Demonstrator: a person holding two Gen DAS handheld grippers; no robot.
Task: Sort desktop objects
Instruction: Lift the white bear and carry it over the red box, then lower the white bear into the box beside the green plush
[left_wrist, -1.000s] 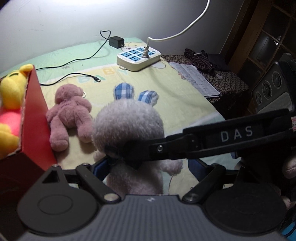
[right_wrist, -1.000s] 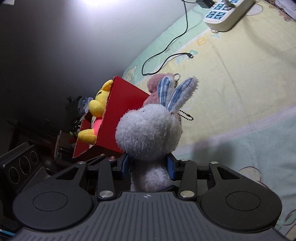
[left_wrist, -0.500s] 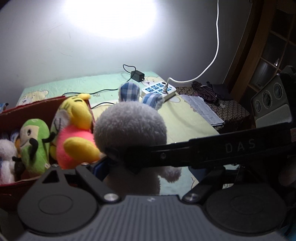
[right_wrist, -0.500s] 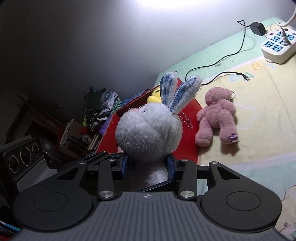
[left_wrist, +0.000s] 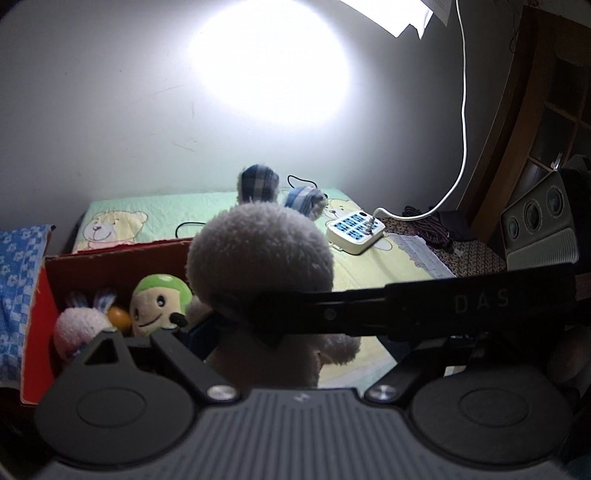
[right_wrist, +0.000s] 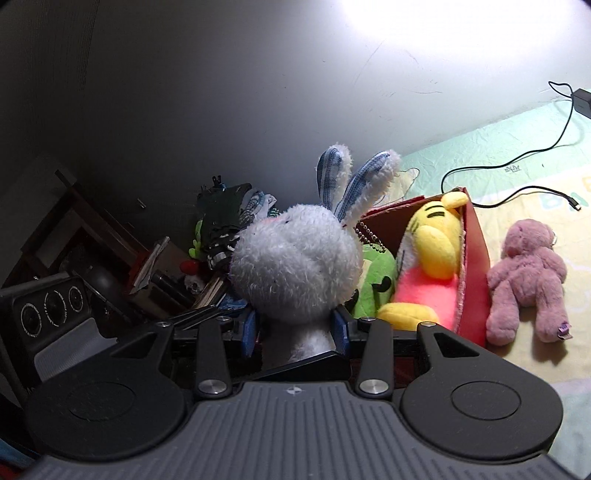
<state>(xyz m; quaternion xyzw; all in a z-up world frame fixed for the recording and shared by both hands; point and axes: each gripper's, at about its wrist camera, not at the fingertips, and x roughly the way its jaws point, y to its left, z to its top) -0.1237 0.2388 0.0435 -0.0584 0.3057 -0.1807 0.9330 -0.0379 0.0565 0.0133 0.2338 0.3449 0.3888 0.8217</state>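
**A:** What are you holding, nearest to you?

**B:** I'm gripping the white rabbit (right_wrist: 295, 269) in the right gripper (right_wrist: 295, 332), its blue pads closed on the neck so the head and checked ears are standing up. I'm pinching there because the body is soft and would slump.

**A:** And the left gripper (left_wrist: 258, 332)?

**B:** It's pointing at the same rabbit from the side. A blue pad is showing beside the body, but I can't tell whether it's clamping or just flanking.

**A:** Where is the toy going?

**B:** I judge into the red box (right_wrist: 476, 258), just beyond it, where the yellow plush (right_wrist: 432, 254) and green plush (right_wrist: 376, 284) are already lying. I'm hanging it above the near rim.

**A:** Anything left?

**B:** The pink bear (right_wrist: 524, 273) is lying on the mat right of the box; the power strip (left_wrist: 354, 230) is sitting farther off.
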